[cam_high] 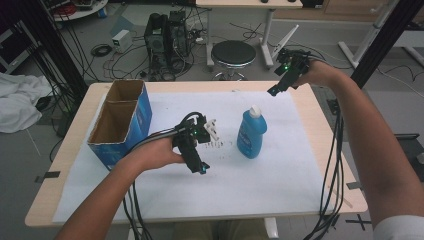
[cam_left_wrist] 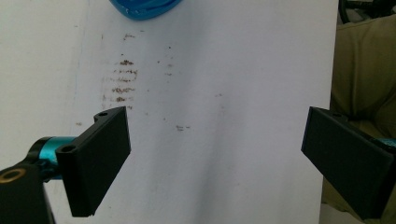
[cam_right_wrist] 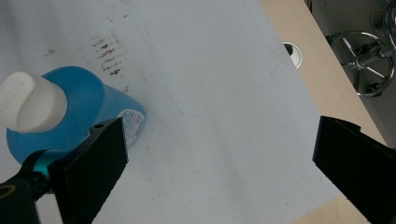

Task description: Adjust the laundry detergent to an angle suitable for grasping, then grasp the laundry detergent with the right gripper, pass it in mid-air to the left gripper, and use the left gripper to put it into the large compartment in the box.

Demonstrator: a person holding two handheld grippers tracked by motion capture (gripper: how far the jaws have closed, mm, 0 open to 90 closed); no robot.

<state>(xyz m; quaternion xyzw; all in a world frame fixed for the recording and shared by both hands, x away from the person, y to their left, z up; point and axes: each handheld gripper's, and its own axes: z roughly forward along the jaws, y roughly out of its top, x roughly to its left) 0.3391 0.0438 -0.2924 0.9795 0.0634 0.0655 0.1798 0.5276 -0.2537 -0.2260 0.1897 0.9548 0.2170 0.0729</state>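
Bottle time: a blue plastic bottle with a white cap [cam_high: 251, 134] is standing upright on the white paper sheet [cam_high: 280, 170]. At its nine o'clock, the left gripper [cam_high: 200, 167] is hovering wide open. At one o'clock, the right gripper [cam_high: 274, 90] is hanging open, holding nothing.

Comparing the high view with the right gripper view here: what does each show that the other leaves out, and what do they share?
High view alone: the blue cardboard box, the left gripper and both forearms. Right gripper view alone: the round cable hole in the tabletop and its own open jaws close up. Both: the blue bottle with its white cap, the white sheet and its brown smudges.
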